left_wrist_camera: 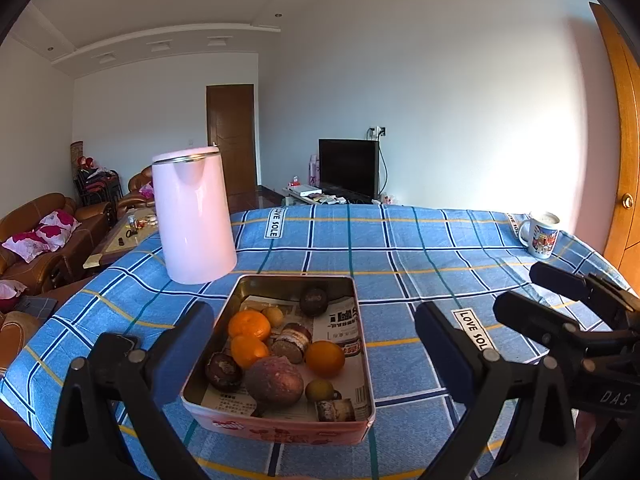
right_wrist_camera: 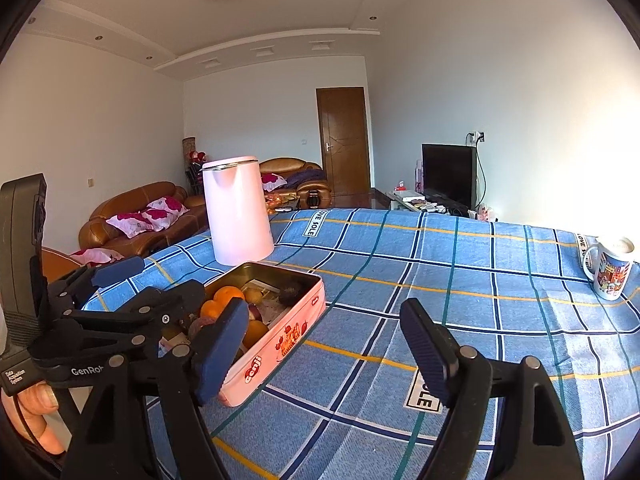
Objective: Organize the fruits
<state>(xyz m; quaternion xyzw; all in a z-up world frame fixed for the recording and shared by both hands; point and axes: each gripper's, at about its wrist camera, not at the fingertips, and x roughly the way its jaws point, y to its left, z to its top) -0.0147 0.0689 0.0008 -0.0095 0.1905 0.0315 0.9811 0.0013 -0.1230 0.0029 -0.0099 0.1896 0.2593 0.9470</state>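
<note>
1. Fruits [left_wrist_camera: 280, 356]: a mixed heap lying in the tin [left_wrist_camera: 362, 344] on the table [left_wrist_camera: 420, 248]; none lies loose on the cloth.
2. Oranges [left_wrist_camera: 249, 325]: three in all, two touching at the left of the heap, the third [left_wrist_camera: 325, 358] alone to the right.
3. Dark fruits: a large purplish one [left_wrist_camera: 274, 379] at the near middle, a round dark one [left_wrist_camera: 314, 301] at the far end, a brown one [left_wrist_camera: 224, 371] at the near left.
4. Small yellow-green fruits: one [left_wrist_camera: 273, 316] behind the oranges, one [left_wrist_camera: 319, 390] near the front wall.
5. Tin: a shallow rectangular box, pink outside with red print, lined with printed paper [left_wrist_camera: 344, 320].
6. Kettle [left_wrist_camera: 194, 216]: pale pink, upright, just behind the tin's far left corner.
7. Mug [left_wrist_camera: 540, 234]: printed, upright, well apart at the far right edge of the table.
8. Left gripper [left_wrist_camera: 314, 352]: jaws spread wide, one blue pad on either side of the tin, neither pressing on it; nothing held.
9. Right gripper [right_wrist_camera: 324, 344]: jaws apart over bare cloth to the right of the tin, empty; its left pad overlaps the tin's near corner in the right wrist view.
10. Hand [right_wrist_camera: 38, 412]: fingers wrapped around the left gripper's handle, seen at the lower left of the right wrist view.
</note>
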